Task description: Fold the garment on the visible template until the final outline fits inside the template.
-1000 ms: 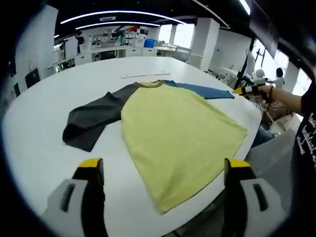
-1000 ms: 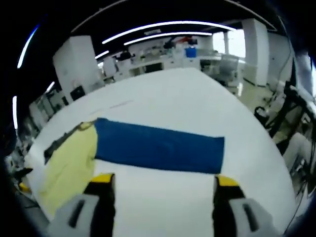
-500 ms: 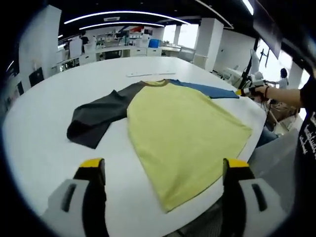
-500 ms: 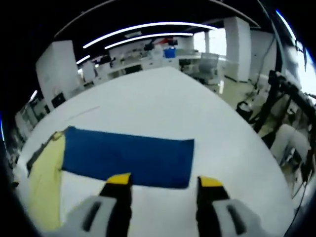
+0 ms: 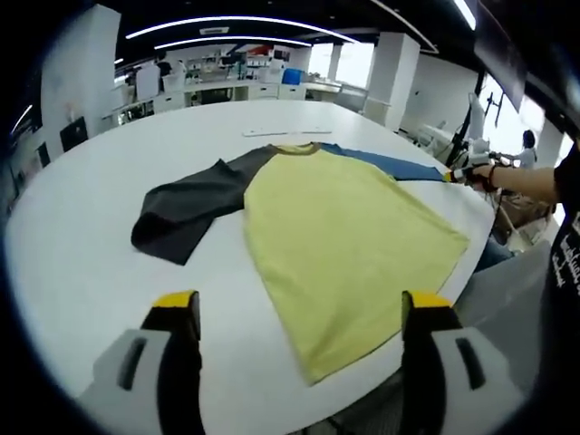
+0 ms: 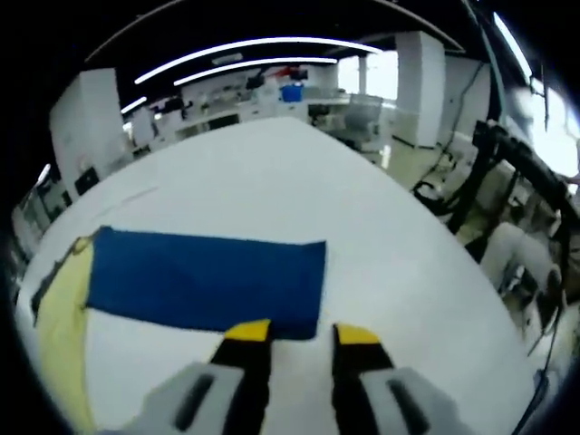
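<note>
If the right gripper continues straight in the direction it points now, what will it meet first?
Probably the cuff end of the blue sleeve: the right gripper has its tips at that sleeve's near edge, jaws nearly shut. Depth is unclear, so it may touch the white table first.

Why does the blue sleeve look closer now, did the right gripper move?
Yes. The right gripper has come up to the end of the blue sleeve lying on the white table, and its jaws have narrowed around the sleeve's edge.

Open-plan lab: benches (image 5: 227, 86), ceiling strip lights (image 5: 236, 23).
</note>
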### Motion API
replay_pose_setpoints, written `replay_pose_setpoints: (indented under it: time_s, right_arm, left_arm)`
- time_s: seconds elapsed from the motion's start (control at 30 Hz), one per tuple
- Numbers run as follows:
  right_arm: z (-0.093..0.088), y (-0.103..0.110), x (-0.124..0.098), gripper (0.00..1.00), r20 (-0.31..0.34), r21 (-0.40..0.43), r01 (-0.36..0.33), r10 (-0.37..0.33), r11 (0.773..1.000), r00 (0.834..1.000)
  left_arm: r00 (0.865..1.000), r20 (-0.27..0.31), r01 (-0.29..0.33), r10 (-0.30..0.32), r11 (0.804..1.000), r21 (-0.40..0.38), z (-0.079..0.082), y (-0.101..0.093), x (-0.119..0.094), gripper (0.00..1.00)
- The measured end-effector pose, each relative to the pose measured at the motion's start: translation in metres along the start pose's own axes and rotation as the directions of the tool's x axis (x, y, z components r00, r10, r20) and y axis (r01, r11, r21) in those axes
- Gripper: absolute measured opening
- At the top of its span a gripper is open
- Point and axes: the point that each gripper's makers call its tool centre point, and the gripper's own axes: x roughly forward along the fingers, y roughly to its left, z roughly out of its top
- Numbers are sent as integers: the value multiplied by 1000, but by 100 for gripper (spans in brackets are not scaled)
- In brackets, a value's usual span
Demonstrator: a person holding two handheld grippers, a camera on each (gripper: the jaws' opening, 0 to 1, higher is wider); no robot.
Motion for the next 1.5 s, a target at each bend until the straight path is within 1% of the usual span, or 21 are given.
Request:
replay_pose_setpoints:
  time_s: [0.07,0.13,0.2,0.27,0.33,0.4,0.43,0.47,0.5,0.53,0.73,0.87,1.0,1.07,1.13,1.23,1.33,1.37,1.4,1.5]
  right_arm:
    - [1,-1,5,17,0,13,-4,4,1000,1000]
    - [0,6,-1,14,-3,19,-2,2,1000,1000]
    - [1,9,-1,10,-9,24,-8,8,1000,1000]
    - [0,10,-5,9,-17,41,-1,1,999,1000]
    - [-1,9,-5,7,-27,92,9,-7,996,1000]
    - [-2,7,-5,5,-40,127,18,-13,992,999]
    - [-3,10,-8,5,-45,138,20,-14,990,999]
    - [-2,10,-8,4,-43,133,19,-14,991,999]
    - [0,3,1,2,-49,135,17,-11,991,999]
    - [1,2,3,1,-46,136,15,-9,991,999]
    - [-1,5,-1,0,-56,168,16,-7,986,998]
    - [4,7,-2,0,-51,156,11,-3,988,999]
    - [10,23,-19,0,-29,122,-3,6,993,1000]
    - [18,21,-15,0,-16,100,-7,9,995,1000]
    - [22,30,-23,0,-3,77,-20,20,997,1000]
    - [34,33,-19,0,15,78,-43,42,996,999]
    - [40,37,-16,0,20,42,-58,57,997,998]
    - [41,44,-22,0,23,22,-63,63,998,998]
    - [41,48,-23,0,22,16,-67,67,998,998]
    - [46,57,-25,0,29,15,-95,95,995,995]
  left_arm:
    - [1000,-2,1,-1,1000,2,0,-1,0,88]
    - [1000,5,3,-3,1000,-6,1,-2,0,88]
    - [1000,6,7,-7,1000,-9,2,-3,0,87]
    - [1000,8,9,-9,1000,-3,3,-4,-2,87]
    - [1000,8,10,-10,1000,-1,3,-4,-3,87]
    - [1000,8,17,-17,999,-29,4,-4,-5,85]
    - [1000,21,23,-22,999,-47,7,-4,-6,84]
    - [999,27,26,-25,998,-49,8,-4,-7,84]
    - [999,32,28,-27,998,-48,11,-4,-8,85]
    - [999,34,28,-27,998,-47,12,-5,-8,85]
    - [999,25,34,-33,999,-26,14,-7,-10,88]
    - [1000,13,28,-28,999,-26,11,-7,-11,89]
    - [1000,13,28,-28,999,-22,11,-6,-12,90]
    - [999,10,32,-32,999,-21,11,-8,-12,91]
    - [999,14,32,-31,999,-13,12,-8,-13,93]
    - [1000,23,21,-20,1000,-8,13,-6,-13,95]
    - [999,27,17,-16,1000,-5,14,-6,-14,95]
    - [999,27,17,-16,1000,-2,14,-6,-14,95]
    - [1000,27,16,-16,1000,-1,13,-6,-15,95]
    - [1000,20,14,-14,1000,-1,11,-6,-16,97]
